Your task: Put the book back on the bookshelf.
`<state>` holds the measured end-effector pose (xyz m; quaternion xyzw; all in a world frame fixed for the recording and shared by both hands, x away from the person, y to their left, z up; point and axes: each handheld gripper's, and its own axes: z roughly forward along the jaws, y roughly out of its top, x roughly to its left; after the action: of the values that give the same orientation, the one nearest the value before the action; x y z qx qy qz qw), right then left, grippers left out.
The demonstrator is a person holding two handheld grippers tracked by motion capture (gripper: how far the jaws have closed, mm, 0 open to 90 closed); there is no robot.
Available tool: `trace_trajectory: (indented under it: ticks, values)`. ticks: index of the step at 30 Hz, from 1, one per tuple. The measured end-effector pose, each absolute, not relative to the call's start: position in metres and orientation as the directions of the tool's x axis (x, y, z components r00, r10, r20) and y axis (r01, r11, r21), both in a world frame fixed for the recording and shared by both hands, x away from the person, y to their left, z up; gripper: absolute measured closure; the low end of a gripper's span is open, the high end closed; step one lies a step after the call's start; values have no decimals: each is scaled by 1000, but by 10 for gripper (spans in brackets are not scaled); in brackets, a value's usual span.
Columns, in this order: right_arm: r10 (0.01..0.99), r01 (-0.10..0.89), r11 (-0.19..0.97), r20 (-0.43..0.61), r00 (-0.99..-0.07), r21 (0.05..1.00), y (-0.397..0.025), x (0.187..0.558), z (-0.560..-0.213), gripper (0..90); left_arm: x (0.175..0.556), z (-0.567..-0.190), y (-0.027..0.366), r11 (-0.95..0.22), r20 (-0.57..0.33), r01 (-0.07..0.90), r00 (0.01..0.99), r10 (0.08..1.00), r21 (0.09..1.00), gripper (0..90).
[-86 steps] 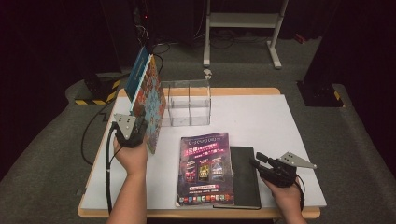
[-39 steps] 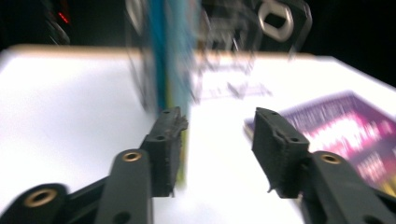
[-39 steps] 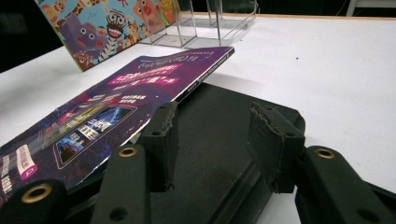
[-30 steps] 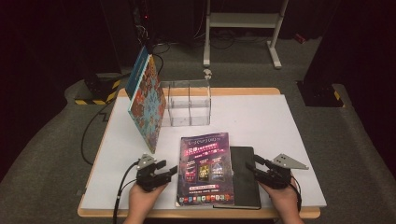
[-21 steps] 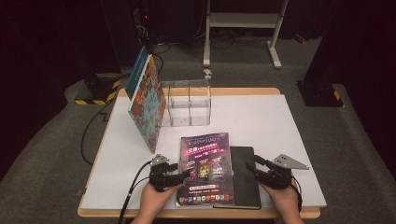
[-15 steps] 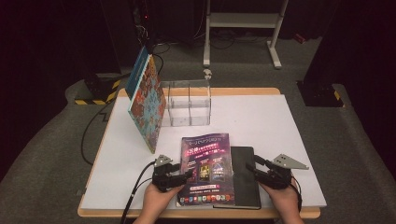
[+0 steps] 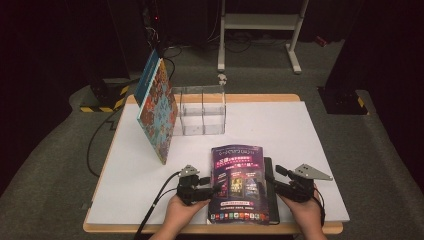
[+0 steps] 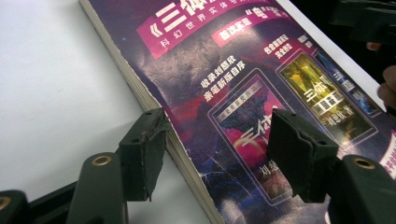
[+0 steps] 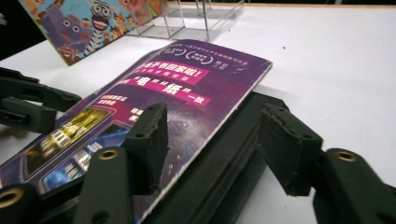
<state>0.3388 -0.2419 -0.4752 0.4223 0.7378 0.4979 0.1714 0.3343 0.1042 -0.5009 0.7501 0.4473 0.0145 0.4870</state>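
Now the left gripper (image 7: 216, 189) is sitting at the left edge of the purple book (image 7: 239, 182), which is lying flat at the near middle of the white tabletop (image 7: 280, 125). In the earliest frame this gripper was far up on the left, beside the colourful picture book (image 7: 158, 111); over the following frames it has been coming down and rightward, and half a second ago it was already almost where it is at present. In the left gripper view its jaws are standing apart, one hanging over the bare tabletop just off the page edges, the other hanging above the cover; whether either is touching the book I cannot tell.

The right gripper (image 7: 276, 179) is staying at the near right, as in all the earlier frames, at the right side of the black book (image 7: 270, 192) lying under the purple one. In the right gripper view its jaws are apart, one over the purple cover, the other beyond the black book's outer edge.

The picture book is leaning, as before, against the clear acrylic holder (image 7: 202, 110) at the far left of the tabletop, well apart from both grippers. The purple book and black book are keeping their earlier place.
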Motion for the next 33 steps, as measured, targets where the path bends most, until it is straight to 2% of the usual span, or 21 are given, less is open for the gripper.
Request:
trace_trajectory:
  ticks: [8,10,13,15,20,29,33]
  values:
    - [817,494,157,168,-551,855,-241,342,-479,336,329,-491,92,-137,-392,591,673,628,795,371]
    - [822,505,153,174,-542,850,-241,342,-480,316,328,-490,91,-134,-373,576,671,640,806,382]
    - [822,536,148,198,-534,831,-242,344,-481,275,334,-497,88,-133,-367,587,650,665,799,283]
    - [820,560,151,213,-531,815,-241,345,-483,249,339,-502,85,-105,-413,621,628,659,777,219]
    - [809,612,131,273,-521,780,-240,348,-487,205,353,-507,76,-92,-498,679,616,610,728,175]
    - [754,682,103,390,-529,724,-240,354,-494,180,355,-501,72,-116,-488,677,628,606,727,269]
    - [765,677,123,366,-531,726,-238,352,-491,215,353,-492,74,-141,-436,645,645,628,751,408]
